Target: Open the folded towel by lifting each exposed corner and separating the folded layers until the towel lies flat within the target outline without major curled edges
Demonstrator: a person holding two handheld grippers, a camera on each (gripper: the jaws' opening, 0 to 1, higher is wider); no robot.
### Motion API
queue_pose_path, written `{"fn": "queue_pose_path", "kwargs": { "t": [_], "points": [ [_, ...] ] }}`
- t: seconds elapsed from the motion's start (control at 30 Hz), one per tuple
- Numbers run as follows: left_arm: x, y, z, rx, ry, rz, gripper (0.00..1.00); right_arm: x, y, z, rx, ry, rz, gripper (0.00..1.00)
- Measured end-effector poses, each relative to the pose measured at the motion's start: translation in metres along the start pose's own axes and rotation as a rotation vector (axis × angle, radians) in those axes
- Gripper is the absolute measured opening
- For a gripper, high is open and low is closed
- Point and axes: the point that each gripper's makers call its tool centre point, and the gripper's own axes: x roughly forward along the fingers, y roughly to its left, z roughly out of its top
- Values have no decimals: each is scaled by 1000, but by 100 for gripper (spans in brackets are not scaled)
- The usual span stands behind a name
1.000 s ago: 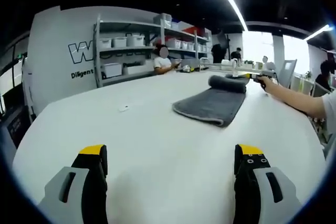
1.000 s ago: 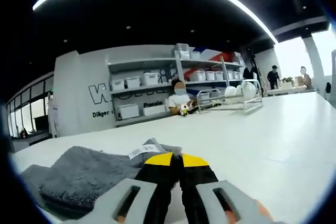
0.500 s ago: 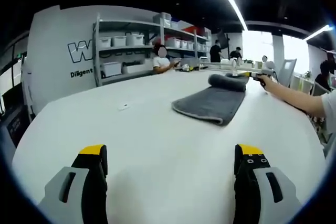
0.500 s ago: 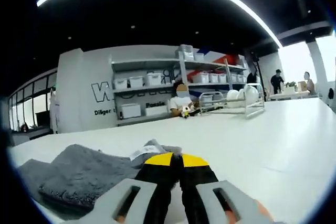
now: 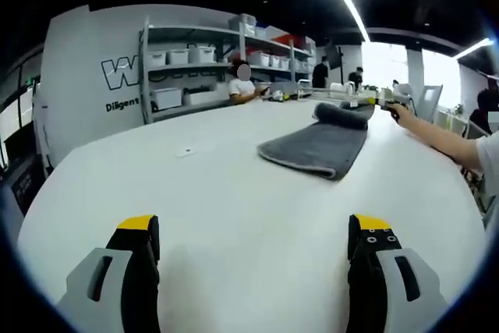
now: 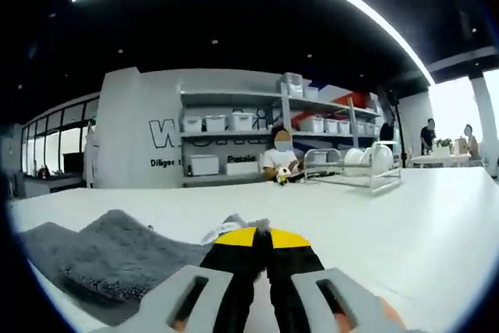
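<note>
Left gripper (image 5: 253,232): my jaws stand wide apart over bare white table (image 5: 195,200), gripping nothing
Right gripper (image 6: 261,238): my jaws pressed together on a corner of the towel (image 6: 117,247), its white label (image 6: 218,232) just beside the tips
Towel: grey, partly folded; lies toward the table's far right edge in the left gripper view, far end bunched up
Dish rack (image 6: 351,168): far side of the table

the folded dark grey towel (image 5: 318,146) is plush, napped cloth with a fuzzy matt pile. under it, the broad white table (image 5: 234,208) looks smooth and faintly glossy. a wire dish rack (image 6: 351,168) looks like shiny metal.
</note>
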Motion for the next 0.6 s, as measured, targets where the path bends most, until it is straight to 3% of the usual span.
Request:
{"fn": "queue_pose_path", "kwargs": {
  "t": [0.23, 0.6],
  "points": [
    [0, 0, 1, 5, -1, 3, 99, 1, -3, 2, -15, -5, 23, 0],
    [-3, 6, 6, 13, -22, 10, 99, 7, -27, -5, -60, 26, 6, 0]
  ]
}}
